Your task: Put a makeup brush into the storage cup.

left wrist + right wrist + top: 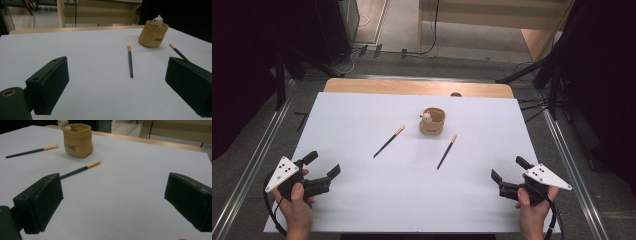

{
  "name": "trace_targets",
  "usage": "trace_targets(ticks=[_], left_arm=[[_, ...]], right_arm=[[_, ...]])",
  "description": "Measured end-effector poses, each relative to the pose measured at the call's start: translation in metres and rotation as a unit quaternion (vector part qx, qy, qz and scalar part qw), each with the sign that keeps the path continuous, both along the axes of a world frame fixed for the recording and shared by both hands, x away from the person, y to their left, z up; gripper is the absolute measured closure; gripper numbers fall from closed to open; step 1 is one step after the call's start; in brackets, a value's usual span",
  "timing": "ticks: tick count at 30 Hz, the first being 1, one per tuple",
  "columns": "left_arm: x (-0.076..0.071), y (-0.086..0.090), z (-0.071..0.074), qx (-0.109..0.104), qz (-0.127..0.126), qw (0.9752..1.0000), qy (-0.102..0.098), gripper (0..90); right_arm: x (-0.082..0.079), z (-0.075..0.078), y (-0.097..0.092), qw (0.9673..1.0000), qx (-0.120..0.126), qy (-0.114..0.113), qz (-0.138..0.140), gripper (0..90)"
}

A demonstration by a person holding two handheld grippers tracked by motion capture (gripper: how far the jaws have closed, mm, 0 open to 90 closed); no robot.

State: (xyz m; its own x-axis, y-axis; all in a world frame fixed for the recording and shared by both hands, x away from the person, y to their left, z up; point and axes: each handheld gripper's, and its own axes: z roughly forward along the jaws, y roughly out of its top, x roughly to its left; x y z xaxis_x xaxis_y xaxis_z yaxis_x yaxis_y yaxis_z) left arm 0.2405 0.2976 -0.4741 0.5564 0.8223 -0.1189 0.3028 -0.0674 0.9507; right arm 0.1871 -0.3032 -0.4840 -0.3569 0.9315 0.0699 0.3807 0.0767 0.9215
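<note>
Both hand-held grippers, left [323, 166] and right [507, 173], rest at the white bench's [362, 200] near corners, jaws apart and empty; two dark slim paintbrushes [388, 141] [446, 151] lie mid-bench beside the tan fabric pot [432, 121]; likely next: reach forward, pinch a brush handle.

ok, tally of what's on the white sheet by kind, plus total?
Brushes: 2, one left of the pot, one right of it
Tan pot with a small figure on its rim: 1
Hand-held grippers, both open, nothing between the jaws: 2, left, right
Total: 5
</note>
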Motion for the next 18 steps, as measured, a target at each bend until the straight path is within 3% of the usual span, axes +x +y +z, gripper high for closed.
trace_targets(ticks=[6, 8, 11, 15, 18], left_arm=[[0.002, -0.009, 0.001, -0.008, -0.003, 1.0, 0.001, 5.2], [0.004, -0.017, 0.002, 0.006, -0.009, 0.9999, 0.0, 5.2], [0.008, -0.022, 0.001, 0.005, -0.013, 0.9999, 0.003, 5.3], [0.013, -0.03, 0.004, -0.006, -0.014, 0.9999, 0.006, 5.8], [0.019, -0.041, 0.01, 0.009, -0.025, 0.9997, 0.002, 5.8]], right_arm=[[0.001, -0.004, -0.001, 0.9999, -0.009, 0.004, 0.003, 2.3], [0.001, -0.004, -0.002, 0.9998, -0.021, 0.002, -0.002, 2.3], [-0.001, 0.0, -0.006, 1.0, -0.002, -0.007, -0.007, 2.4], [-0.005, 0.001, -0.009, 0.9999, 0.005, -0.008, -0.01, 2.4], [-0.006, 0.0, -0.007, 1.0, 0.005, -0.005, -0.007, 2.4]])
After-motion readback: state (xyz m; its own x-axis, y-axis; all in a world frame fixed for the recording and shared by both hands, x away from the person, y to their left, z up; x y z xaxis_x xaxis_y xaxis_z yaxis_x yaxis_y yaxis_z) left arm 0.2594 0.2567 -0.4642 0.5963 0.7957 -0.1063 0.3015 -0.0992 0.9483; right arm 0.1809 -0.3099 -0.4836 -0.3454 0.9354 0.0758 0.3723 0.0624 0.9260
